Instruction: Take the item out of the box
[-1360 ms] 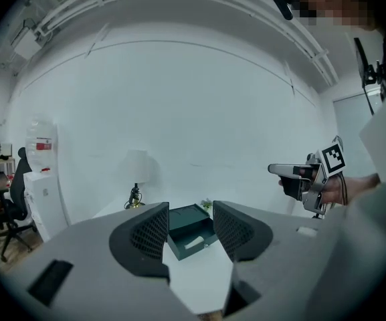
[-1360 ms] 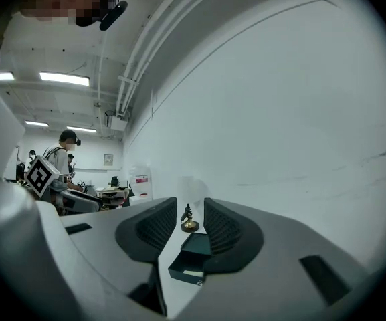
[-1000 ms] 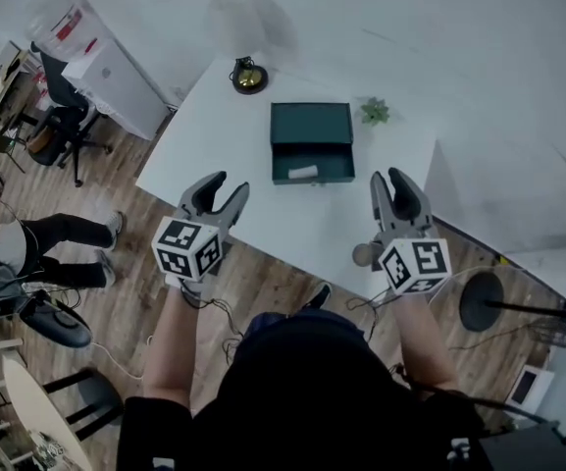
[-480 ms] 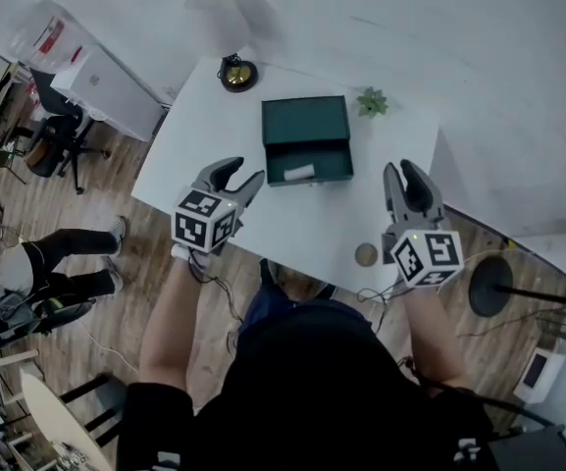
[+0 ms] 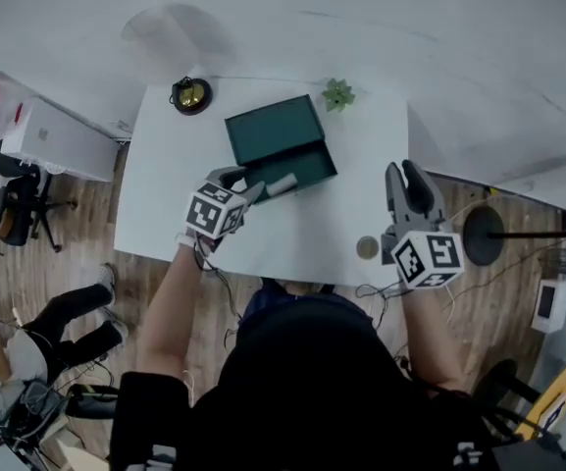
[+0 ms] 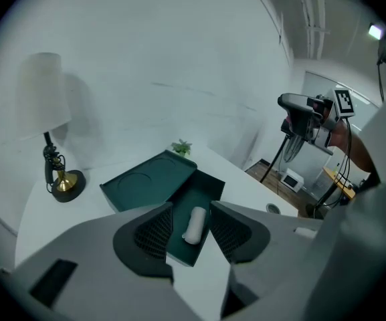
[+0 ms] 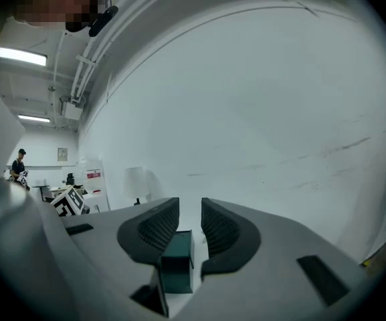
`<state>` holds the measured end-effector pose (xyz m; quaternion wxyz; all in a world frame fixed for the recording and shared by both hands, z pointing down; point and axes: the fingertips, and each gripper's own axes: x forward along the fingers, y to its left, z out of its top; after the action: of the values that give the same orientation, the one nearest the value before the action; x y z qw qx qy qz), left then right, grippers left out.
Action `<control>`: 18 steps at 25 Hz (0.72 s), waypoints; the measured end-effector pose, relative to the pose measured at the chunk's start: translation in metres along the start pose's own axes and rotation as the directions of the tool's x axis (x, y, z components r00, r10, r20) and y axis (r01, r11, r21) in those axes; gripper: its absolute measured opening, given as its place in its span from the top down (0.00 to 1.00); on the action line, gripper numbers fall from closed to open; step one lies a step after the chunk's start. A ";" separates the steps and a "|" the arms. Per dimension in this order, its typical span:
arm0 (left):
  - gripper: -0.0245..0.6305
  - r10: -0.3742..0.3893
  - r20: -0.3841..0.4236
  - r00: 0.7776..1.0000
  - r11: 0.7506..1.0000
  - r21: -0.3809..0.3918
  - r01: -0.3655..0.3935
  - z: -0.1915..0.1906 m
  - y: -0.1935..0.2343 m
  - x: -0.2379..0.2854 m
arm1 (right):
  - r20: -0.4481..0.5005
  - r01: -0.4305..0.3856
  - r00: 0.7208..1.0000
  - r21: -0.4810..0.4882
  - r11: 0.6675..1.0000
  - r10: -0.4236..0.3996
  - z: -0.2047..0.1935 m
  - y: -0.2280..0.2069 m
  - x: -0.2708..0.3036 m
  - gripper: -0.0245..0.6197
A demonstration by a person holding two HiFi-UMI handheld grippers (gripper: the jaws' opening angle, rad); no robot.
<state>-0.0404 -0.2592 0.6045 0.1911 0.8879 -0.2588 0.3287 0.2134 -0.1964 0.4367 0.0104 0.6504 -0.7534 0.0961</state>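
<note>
A dark green box (image 5: pixel 275 129) lies open on the white table (image 5: pixel 351 155), its lid folded back. A white roll-shaped item (image 5: pixel 283 184) rests in the box's tray (image 6: pixel 206 192). In the left gripper view the white item (image 6: pixel 194 224) shows through the gap, a little beyond the tips. My left gripper (image 5: pixel 236 179) hovers at the box's near left corner; its jaws are closing with nothing pressed between them. My right gripper (image 5: pixel 407 179) hangs over the table's right side, clear of the box, its jaws also closing on nothing. The box (image 7: pixel 176 262) shows far off through its gap.
A lamp with a brass base (image 5: pixel 191 94) stands at the table's far left and a small green plant (image 5: pixel 338 94) behind the box. A round disc (image 5: pixel 366 248) lies near the front edge. A fan stand (image 5: pixel 483 235) is on the floor to the right.
My left gripper has moved forward and to the right, up to the box's near corner. The right gripper has kept about the same place. The head view has swung, so the table sits turned.
</note>
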 end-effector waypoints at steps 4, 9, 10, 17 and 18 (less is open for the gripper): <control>0.70 -0.096 -0.089 0.991 0.994 0.045 0.100 -0.010 -0.001 0.038 | 0.001 0.097 0.995 0.015 0.995 -0.097 -0.008 -0.013 -0.009 0.80; 0.70 -0.157 -0.212 0.964 0.977 0.109 0.183 -0.022 -0.005 0.075 | 0.003 0.189 0.982 0.034 0.981 -0.190 -0.015 -0.023 -0.024 0.82; 0.70 -0.161 -0.237 0.958 0.973 0.124 0.194 -0.024 -0.005 0.081 | 0.001 0.200 0.980 0.035 0.979 -0.200 -0.018 -0.023 -0.027 0.82; 0.70 -0.160 -0.384 0.909 0.943 0.211 0.256 -0.039 -0.009 0.118 | -0.016 0.261 0.965 0.051 0.964 -0.261 -0.034 -0.031 -0.047 0.83; 0.70 -0.164 -0.402 0.901 0.939 0.215 0.268 -0.041 -0.011 0.122 | -0.017 0.267 0.964 0.056 0.962 -0.266 -0.035 -0.033 -0.049 0.84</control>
<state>0.0253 -0.2704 0.7150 0.1524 0.8486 -0.0698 0.5018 0.2494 -0.1469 0.4689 0.0081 0.7454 -0.6559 0.1185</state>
